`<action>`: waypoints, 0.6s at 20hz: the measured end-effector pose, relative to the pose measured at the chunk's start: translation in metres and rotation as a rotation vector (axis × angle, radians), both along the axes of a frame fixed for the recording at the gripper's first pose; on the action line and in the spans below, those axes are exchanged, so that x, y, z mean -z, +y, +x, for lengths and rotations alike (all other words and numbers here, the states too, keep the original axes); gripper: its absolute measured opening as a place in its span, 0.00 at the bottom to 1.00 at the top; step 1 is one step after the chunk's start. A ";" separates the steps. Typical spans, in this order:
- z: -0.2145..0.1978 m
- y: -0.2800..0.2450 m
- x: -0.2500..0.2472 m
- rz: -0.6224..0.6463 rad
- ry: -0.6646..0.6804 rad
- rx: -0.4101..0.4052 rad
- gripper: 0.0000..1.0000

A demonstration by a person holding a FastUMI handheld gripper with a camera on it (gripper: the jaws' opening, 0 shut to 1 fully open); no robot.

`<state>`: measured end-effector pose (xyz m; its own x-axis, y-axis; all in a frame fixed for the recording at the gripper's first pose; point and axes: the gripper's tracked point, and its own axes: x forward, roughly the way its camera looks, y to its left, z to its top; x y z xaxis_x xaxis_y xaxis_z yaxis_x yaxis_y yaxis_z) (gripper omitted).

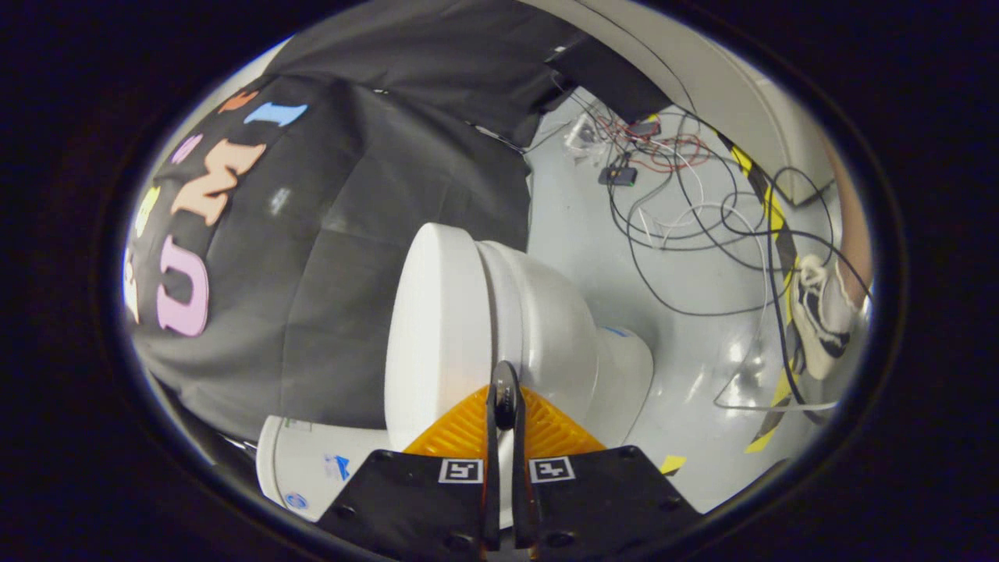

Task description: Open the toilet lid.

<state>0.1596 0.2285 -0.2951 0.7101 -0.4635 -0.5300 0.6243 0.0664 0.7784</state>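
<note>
Gripper view – tongs: the tongs [504,390] have their two fingers drawn nearly together at the tips, with only a thin slit between them. The edge of the toilet lid appears to sit right at that slit, but I cannot tell whether both fingers press on it.

Gripper view – toilet lid: the toilet lid [437,328] lies just ahead of the fingers, a smooth white slab. It looks swung well away from the bowl [546,320], which bulges beside it – the camera is rolled, so how upright the lid stands is hard to judge.

Gripper view – surroundings: the tank [300,460] shows beside the fingers near the black cloth wall [328,234]. Beyond the bowl, loose cables [679,203] sprawl over the pale floor [570,211], and a person's shoe [819,320] rests near striped tape [773,211].

Handling: the lid is probably rigid moulded plastic, light for its size, glossy and likely slippery under the pads. It turns on a hinge at the tank end, so it should swing, not lift free.

Where to hold: the thin front rim, far from the hinge, gives most leverage; a pinch across the edge seems better than a push on the flat face.

Risk: if it slips, the lid could drop and slam.
</note>
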 end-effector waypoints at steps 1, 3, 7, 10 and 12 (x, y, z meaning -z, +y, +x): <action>0.002 -0.001 -0.007 -0.022 0.001 -0.008 0.07; 0.004 0.002 -0.025 -0.063 0.010 -0.023 0.06; 0.008 0.012 -0.068 -0.203 0.057 -0.109 0.05; 0.018 0.022 -0.107 -0.316 0.037 -0.171 0.05; 0.022 0.032 -0.123 -0.378 0.037 -0.203 0.05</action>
<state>0.1815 0.2606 -0.1719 0.7904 -0.4833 -0.3765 0.5965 0.4671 0.6526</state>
